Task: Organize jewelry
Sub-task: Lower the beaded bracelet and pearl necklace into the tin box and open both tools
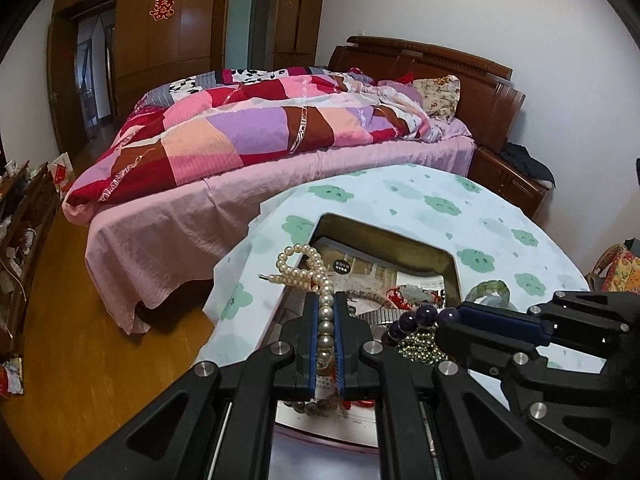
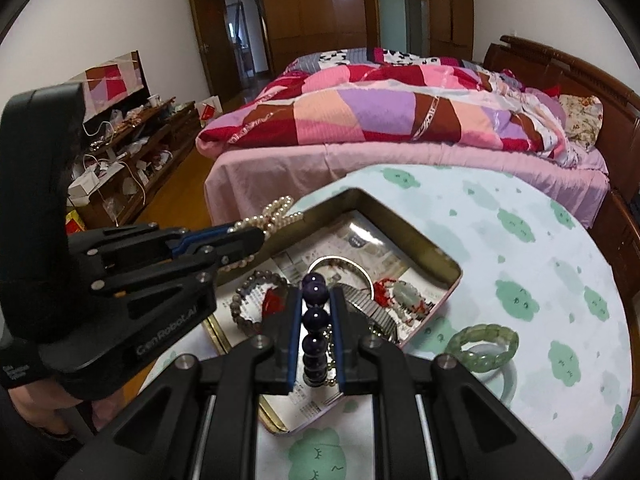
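The left claw is filling the bottom of its own view, clenching a pearl strand between its blue pads; the loose end of the strand is looping out past the fingertips, above the near-left corner of the tin. The right claw is doing likewise, gripping a bracelet of dark purple beads that is standing upright between its pads, over the tin's near side.

Beyond them, a bed with a patchwork quilt is taking up the far part of the room. The surface, covered in a pale cloth with green cloud shapes, is carrying an open metal tin. Inside the tin, on printed paper, a grey bead bracelet, a metal bangle, and a pale green pendant on red cord are lying. A green stone bracelet is resting on the cloth just right of the tin, overlapping a pale bangle.
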